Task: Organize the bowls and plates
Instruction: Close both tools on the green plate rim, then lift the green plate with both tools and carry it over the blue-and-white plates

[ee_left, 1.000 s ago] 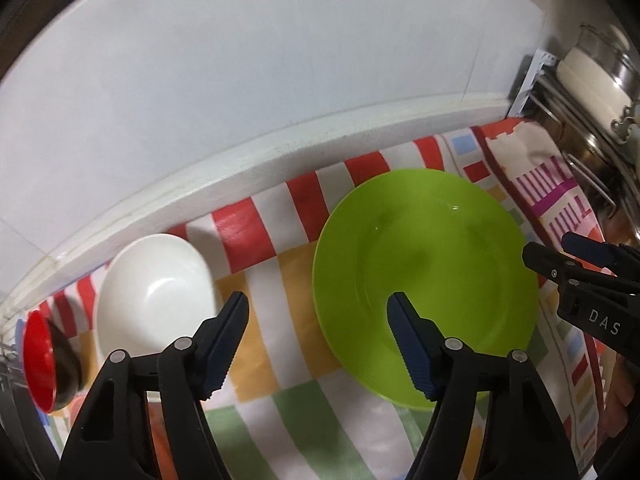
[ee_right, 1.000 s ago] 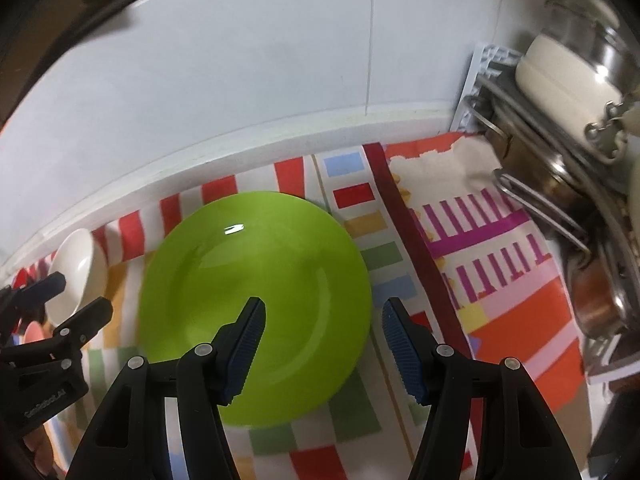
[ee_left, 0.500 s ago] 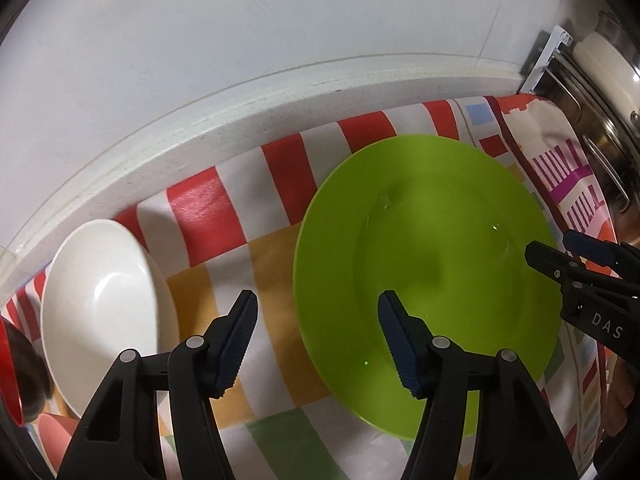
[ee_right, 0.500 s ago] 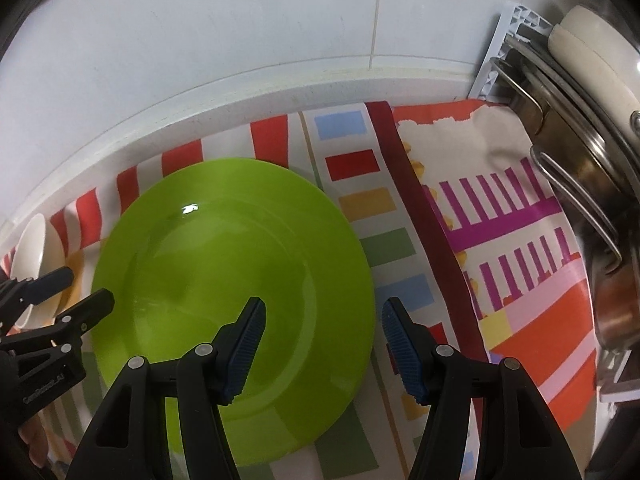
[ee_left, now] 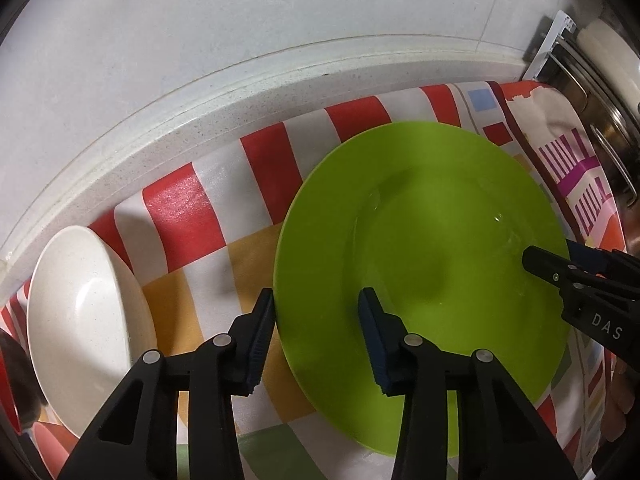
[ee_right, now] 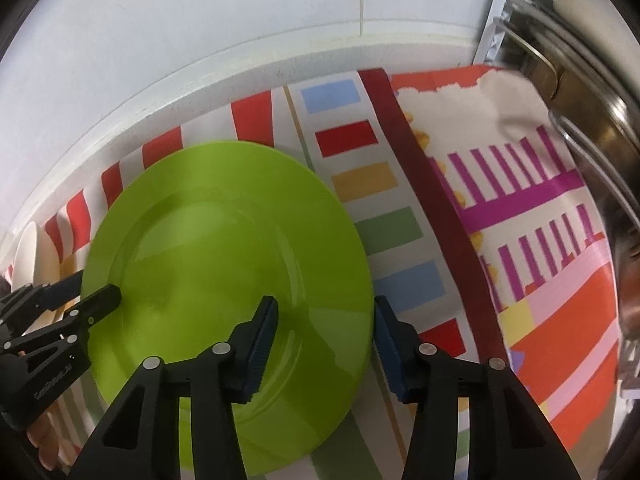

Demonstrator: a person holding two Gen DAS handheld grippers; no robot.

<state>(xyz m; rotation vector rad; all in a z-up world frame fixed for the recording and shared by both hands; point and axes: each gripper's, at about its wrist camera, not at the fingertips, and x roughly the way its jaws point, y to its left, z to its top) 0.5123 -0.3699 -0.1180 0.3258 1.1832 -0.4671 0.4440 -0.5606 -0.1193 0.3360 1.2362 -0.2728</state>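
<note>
Now both grippers are straddling opposite rims of the green plate (ee_left: 420, 224), lying flat on the striped cloth (ee_left: 180, 212). Left gripper (ee_left: 316, 312) and right gripper (ee_right: 326, 316) jaws are closing, pads not yet pressing. White bowl (ee_left: 84, 308) is sitting left of the plate. Next, probably, pinch both rims and lift level.

the plate (ee_left: 420, 248) lies on the cloth (ee_left: 184, 216), with the bowl (ee_left: 84, 308) to its left. pots (ee_right: 600, 92) stand to its right, and the wall (ee_right: 200, 12) rises behind.
</note>
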